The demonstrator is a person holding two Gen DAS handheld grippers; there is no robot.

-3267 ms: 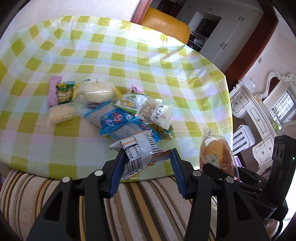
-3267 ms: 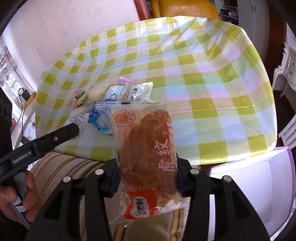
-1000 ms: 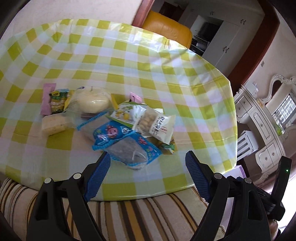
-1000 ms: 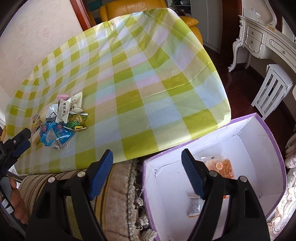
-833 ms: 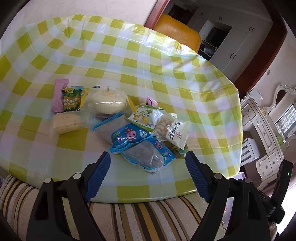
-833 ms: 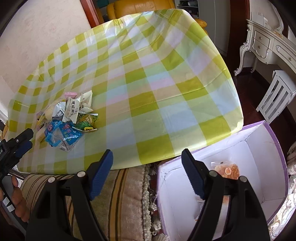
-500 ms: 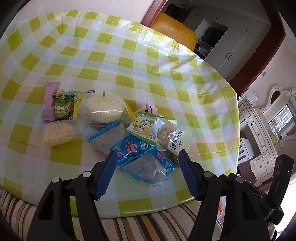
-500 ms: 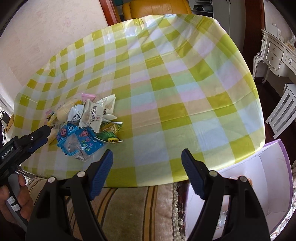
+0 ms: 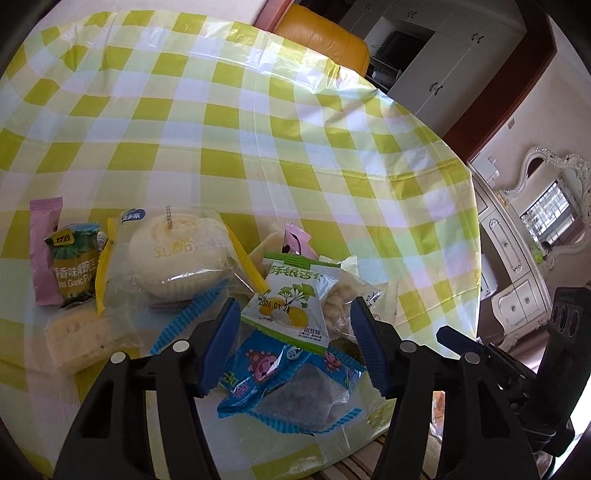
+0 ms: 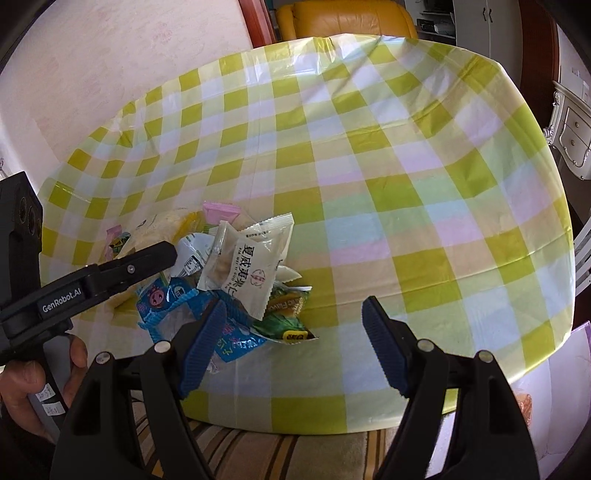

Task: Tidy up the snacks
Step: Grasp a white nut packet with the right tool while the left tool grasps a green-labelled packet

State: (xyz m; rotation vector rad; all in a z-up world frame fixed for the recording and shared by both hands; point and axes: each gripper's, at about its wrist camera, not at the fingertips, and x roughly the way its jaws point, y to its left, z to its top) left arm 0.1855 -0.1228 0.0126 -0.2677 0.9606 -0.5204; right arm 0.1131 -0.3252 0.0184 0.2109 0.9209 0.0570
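Observation:
A pile of snack packets lies on the green-checked table (image 9: 295,147). My left gripper (image 9: 293,332) is low over the pile's near edge, its jaws closing. A white-and-green ginkgo packet (image 9: 291,299) and a blue cartoon packet (image 9: 288,384) lie between its blue pads, which do not clearly press on either. My right gripper (image 10: 293,336) stands open at the table's near edge with nothing held, just right of a green packet (image 10: 284,317) and a white nut packet (image 10: 251,269). The left gripper's finger (image 10: 159,258) reaches into the pile from the left.
Left of the pile lie a round bun pack (image 9: 177,254), a pink wafer (image 9: 44,243), a green pea packet (image 9: 74,266) and a pale cake (image 9: 81,336). A purple-edged box (image 10: 578,343) stands below the table's right edge. A striped cushion (image 10: 258,454) is in front, an orange chair (image 10: 347,18) behind.
Both grippers held snacks earlier and are now empty. The left gripper moved forward and down onto the pile and narrowed. The right gripper swung left from the box to the table.

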